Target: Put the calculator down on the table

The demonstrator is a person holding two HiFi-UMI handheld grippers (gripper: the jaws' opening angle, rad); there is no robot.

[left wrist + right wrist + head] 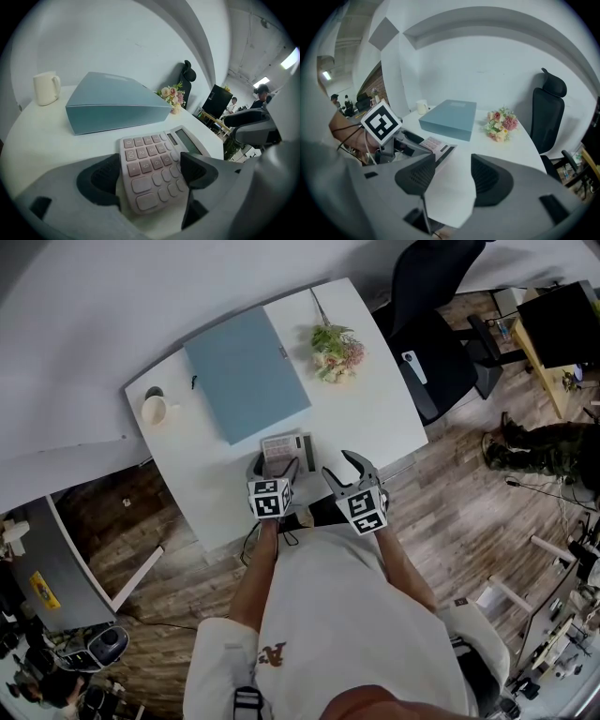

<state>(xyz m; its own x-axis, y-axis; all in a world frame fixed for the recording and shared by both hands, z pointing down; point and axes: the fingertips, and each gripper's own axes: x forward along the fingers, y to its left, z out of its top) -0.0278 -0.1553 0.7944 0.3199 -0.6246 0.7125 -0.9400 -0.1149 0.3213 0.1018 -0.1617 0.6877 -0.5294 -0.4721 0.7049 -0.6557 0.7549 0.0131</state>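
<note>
A pink calculator lies flat on the white table near its front edge. In the left gripper view the calculator sits between the spread jaws of my left gripper, its keys facing up and its display pointing away. The left gripper straddles the calculator's near end, and I see no squeeze on it. My right gripper hovers just to its right, with a gap between its jaws and only bare table showing there. From the right gripper view the calculator is seen beside the left gripper's marker cube.
A flat blue-grey box lies behind the calculator. A cream mug stands at the table's far left and a small bunch of flowers at the far right. A black office chair stands beyond the table's right side.
</note>
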